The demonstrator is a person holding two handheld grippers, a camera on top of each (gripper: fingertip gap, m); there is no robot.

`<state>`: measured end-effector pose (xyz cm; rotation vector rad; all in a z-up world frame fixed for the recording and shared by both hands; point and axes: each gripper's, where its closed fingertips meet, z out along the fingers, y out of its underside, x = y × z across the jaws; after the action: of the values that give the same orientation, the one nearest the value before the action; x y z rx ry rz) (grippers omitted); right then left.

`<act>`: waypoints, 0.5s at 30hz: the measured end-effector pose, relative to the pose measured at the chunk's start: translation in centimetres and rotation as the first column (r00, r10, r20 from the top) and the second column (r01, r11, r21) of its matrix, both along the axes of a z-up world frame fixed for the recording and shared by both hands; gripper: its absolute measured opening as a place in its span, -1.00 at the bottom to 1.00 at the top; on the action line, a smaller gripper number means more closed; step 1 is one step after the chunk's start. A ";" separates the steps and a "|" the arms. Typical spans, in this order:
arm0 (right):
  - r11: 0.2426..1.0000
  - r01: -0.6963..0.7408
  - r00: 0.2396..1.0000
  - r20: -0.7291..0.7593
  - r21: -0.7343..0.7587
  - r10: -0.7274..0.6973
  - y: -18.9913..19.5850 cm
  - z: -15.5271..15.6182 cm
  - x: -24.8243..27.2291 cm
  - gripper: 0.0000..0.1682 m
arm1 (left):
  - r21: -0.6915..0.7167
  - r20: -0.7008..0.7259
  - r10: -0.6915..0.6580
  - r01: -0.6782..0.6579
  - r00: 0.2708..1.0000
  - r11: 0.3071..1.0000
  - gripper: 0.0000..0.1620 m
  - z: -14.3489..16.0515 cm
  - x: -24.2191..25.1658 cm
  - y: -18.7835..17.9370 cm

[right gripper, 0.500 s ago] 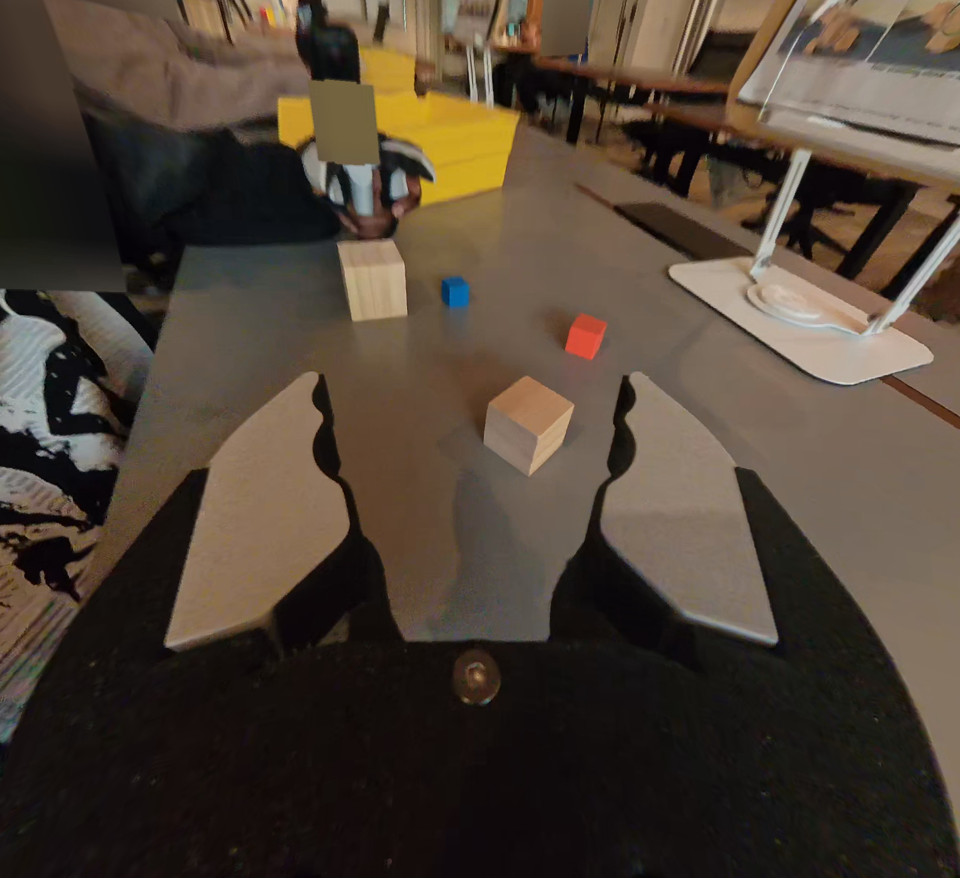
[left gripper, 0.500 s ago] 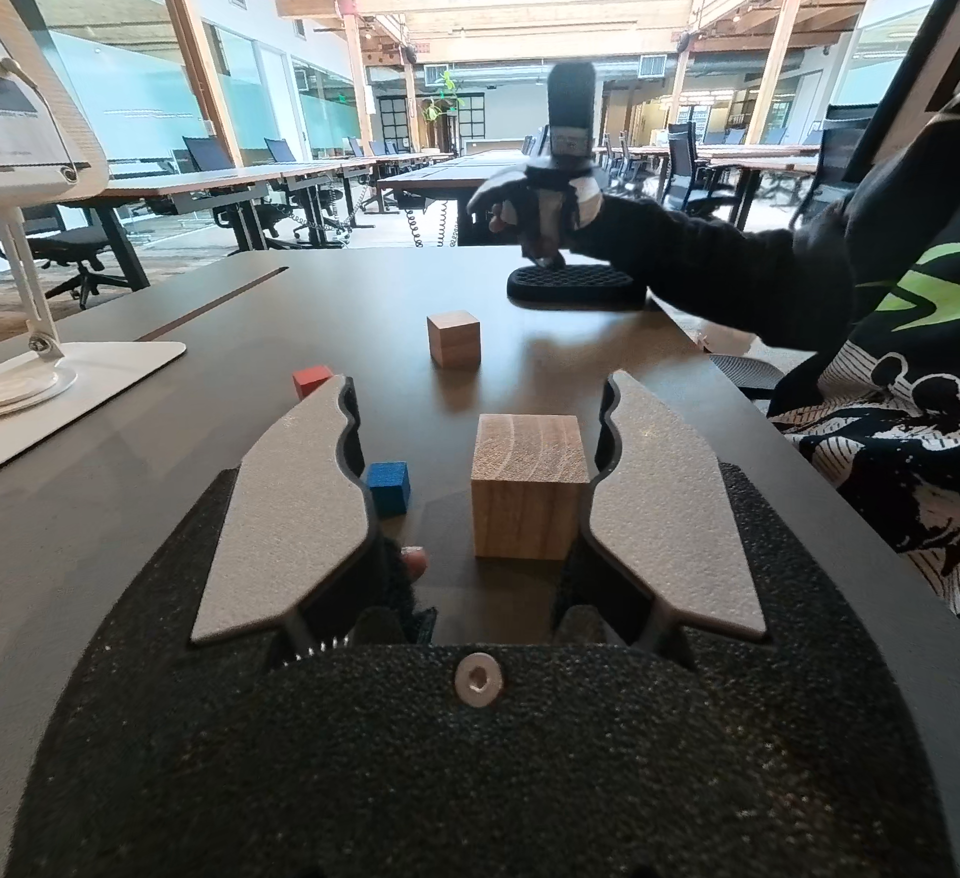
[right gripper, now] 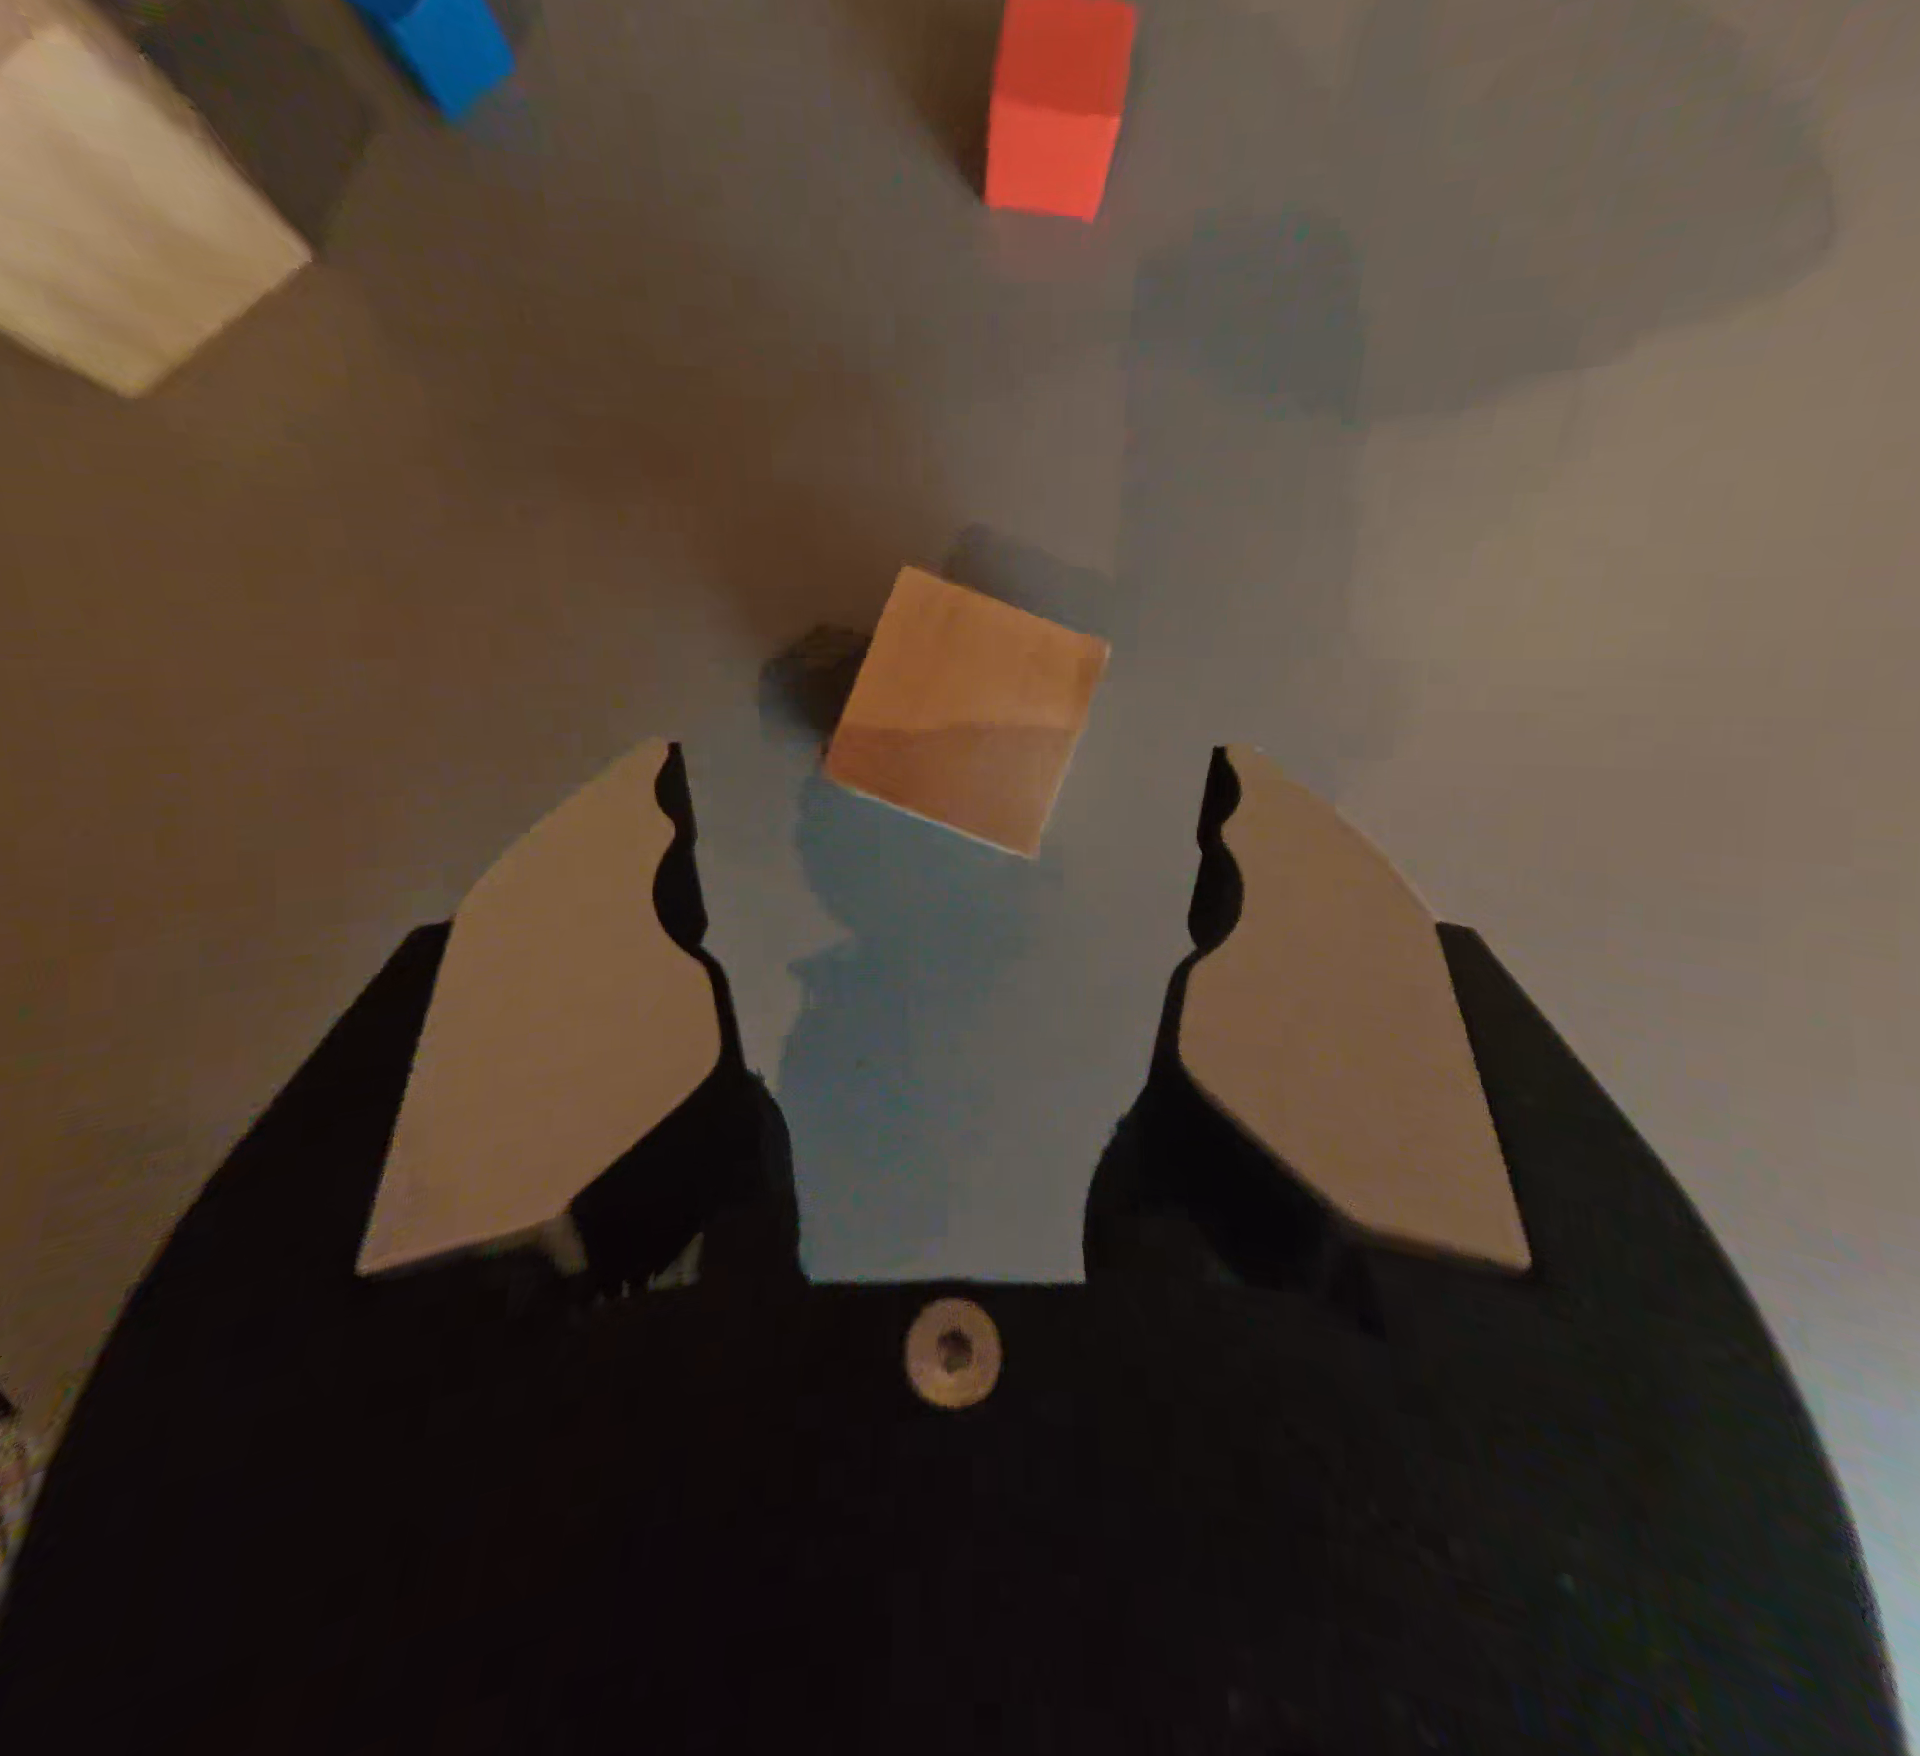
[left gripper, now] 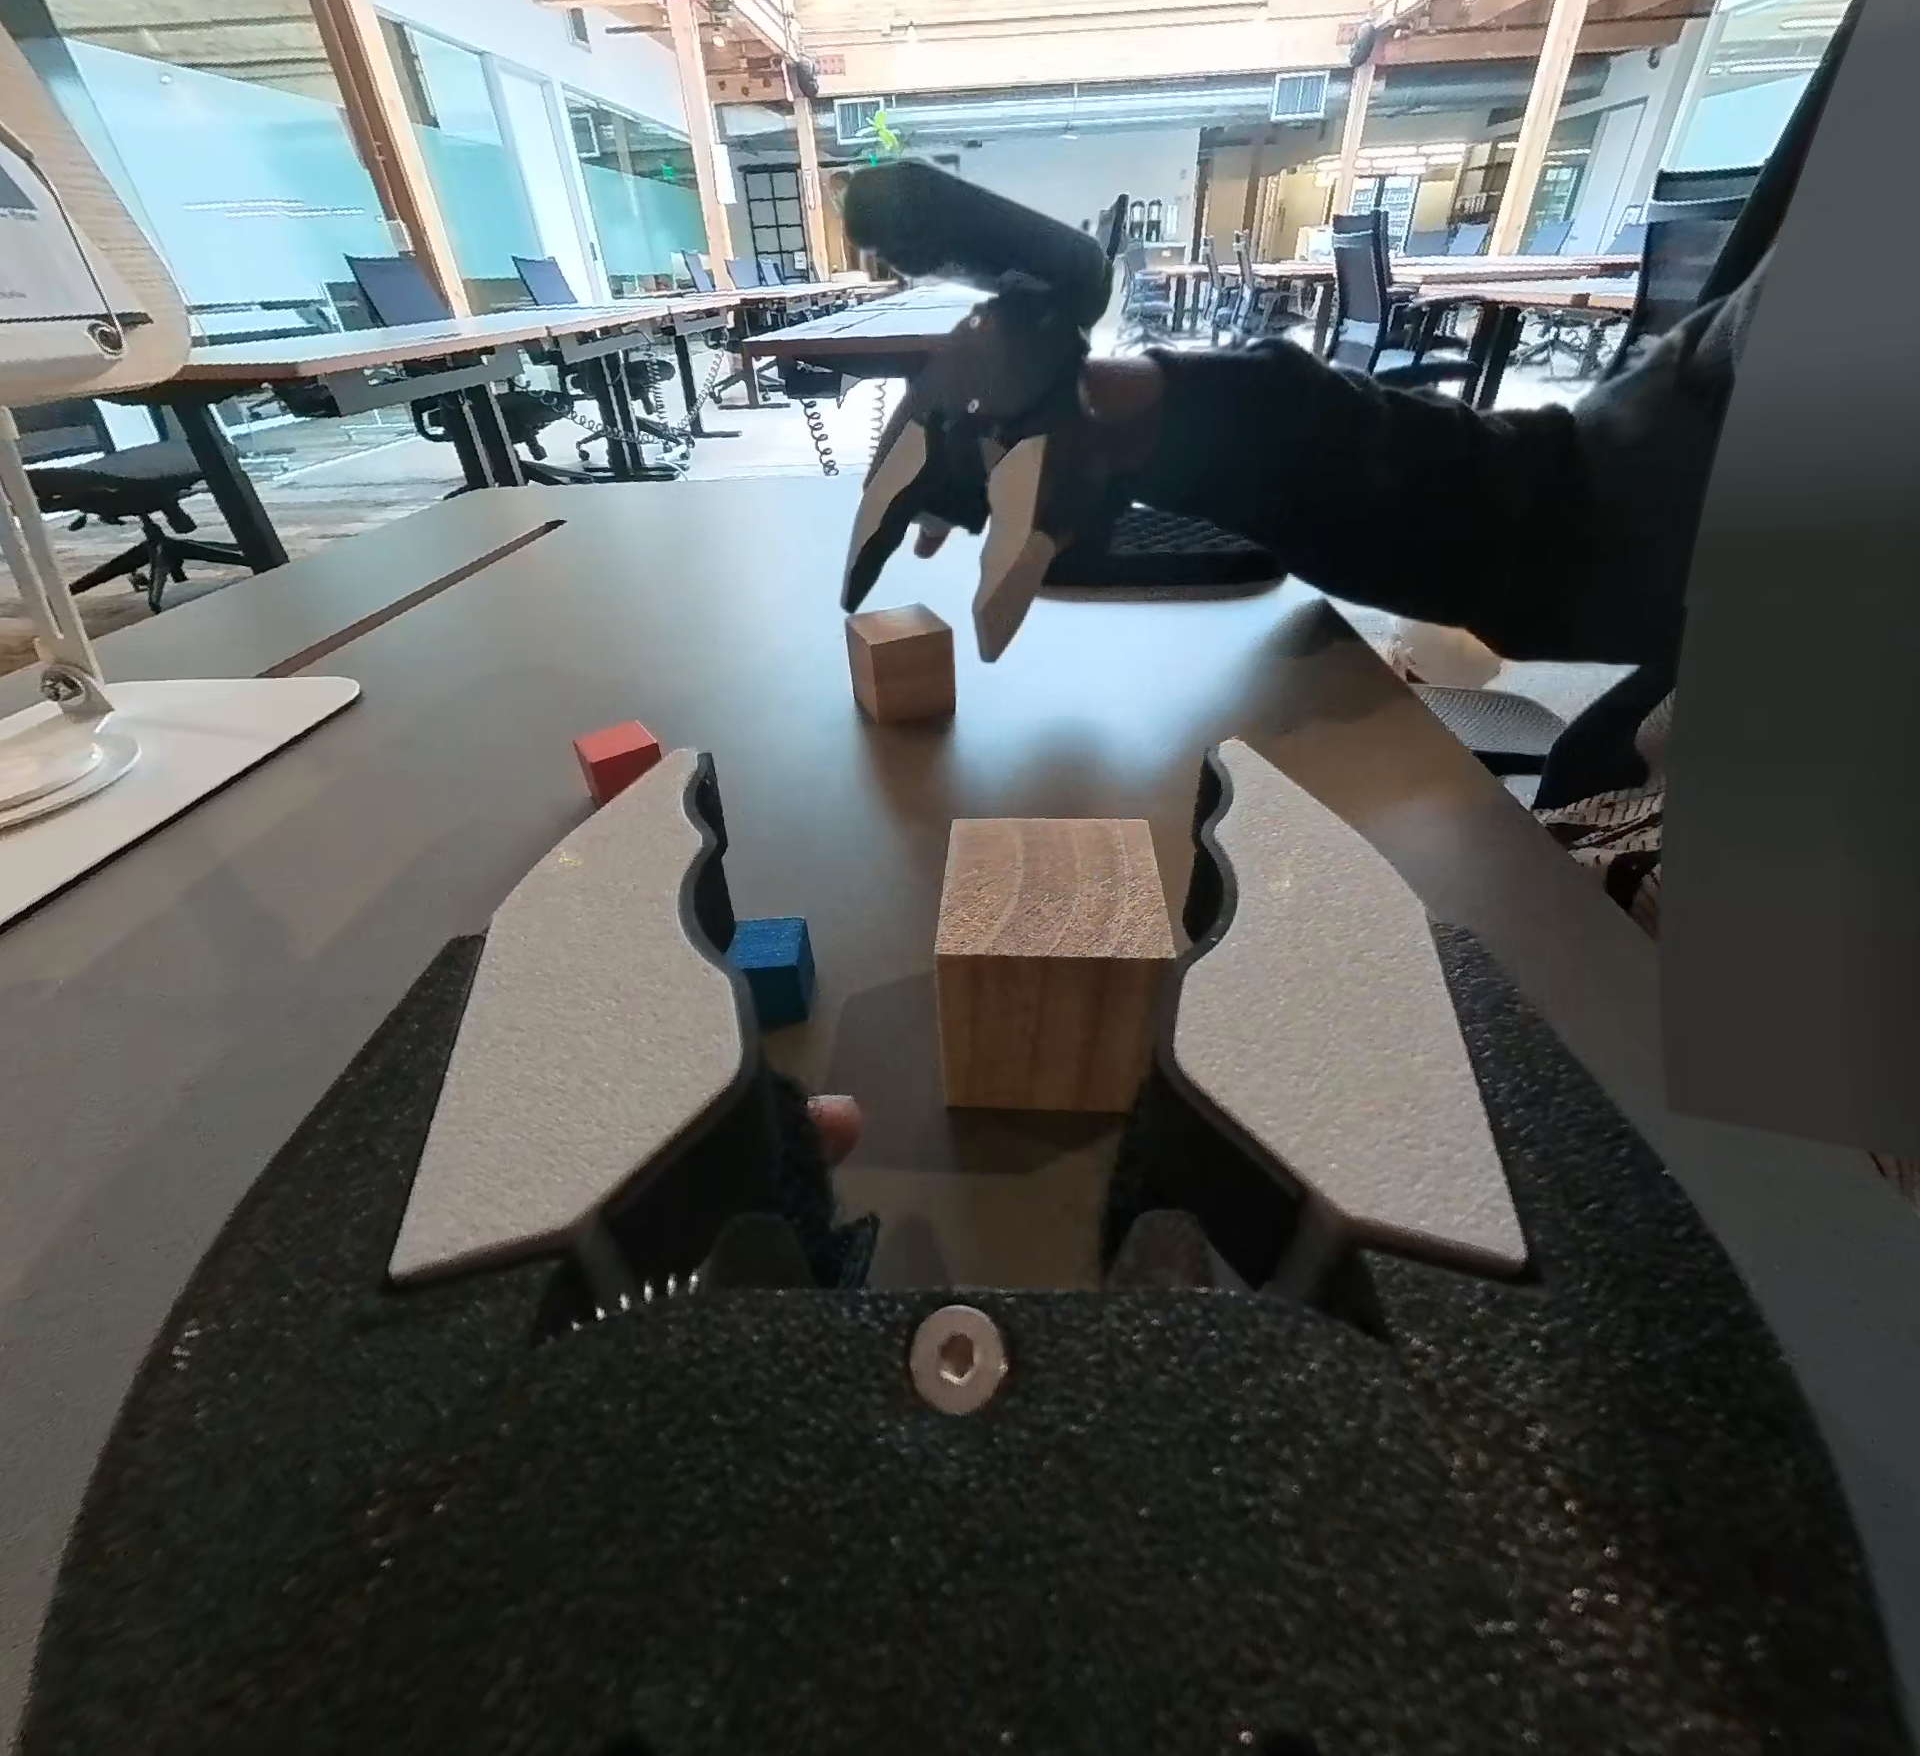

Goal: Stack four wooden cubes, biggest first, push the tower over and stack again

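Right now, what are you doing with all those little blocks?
A person holds a gripper in each hand to stack cubes on the dark table. Nothing is stacked at this moment. The right gripper, fingers spread, hangs over the medium wooden cube without gripping it. The left gripper is open too, with the biggest wooden cube sitting between its fingers on the table. The small blue cube and red cube lie apart, untouched.
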<state>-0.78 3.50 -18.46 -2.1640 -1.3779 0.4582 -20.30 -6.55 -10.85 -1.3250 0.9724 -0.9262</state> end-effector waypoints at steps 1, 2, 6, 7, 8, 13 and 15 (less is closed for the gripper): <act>0.999 0.037 0.999 0.014 0.014 -0.037 0.3 -0.1 -0.1 0.10 | 0.000 -0.003 0.001 -0.001 1.000 1.000 0.05 0.0 0.0 0.0; 0.996 0.075 0.996 0.040 0.041 -0.077 0.8 -0.3 0.0 0.09 | 0.000 -0.005 0.001 -0.001 1.000 1.000 0.05 0.0 0.1 0.0; 0.989 0.138 0.987 0.082 0.051 -0.141 1.0 -1.0 -0.1 -0.04 | 0.004 -0.014 -0.003 0.003 1.000 1.000 0.05 -0.1 0.2 -0.1; 0.990 0.138 0.987 0.077 0.037 -0.140 0.8 -1.2 -0.4 -0.10 | 0.003 -0.018 -0.004 0.004 1.000 1.000 0.05 -0.2 0.2 -0.1; 0.991 0.129 0.988 0.079 0.030 -0.131 0.7 -1.3 -0.6 -0.26 | 0.003 -0.022 -0.006 0.006 1.000 1.000 0.05 -0.2 0.2 -0.1; 0.996 0.044 0.996 0.069 0.076 -0.049 0.5 -0.3 -1.6 -0.45 | 0.015 -0.032 -0.021 0.021 0.999 1.000 0.06 -0.3 0.4 -0.4; 0.995 -0.044 0.999 0.006 0.086 0.044 -0.6 1.5 -3.3 -0.45 | 0.014 -0.030 -0.029 0.030 0.999 0.999 0.06 -0.3 0.4 -0.5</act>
<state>-4.05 2.94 -16.93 -2.0698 -1.4234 0.4034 -19.91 -7.04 -11.14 -1.3190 1.0223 -0.9226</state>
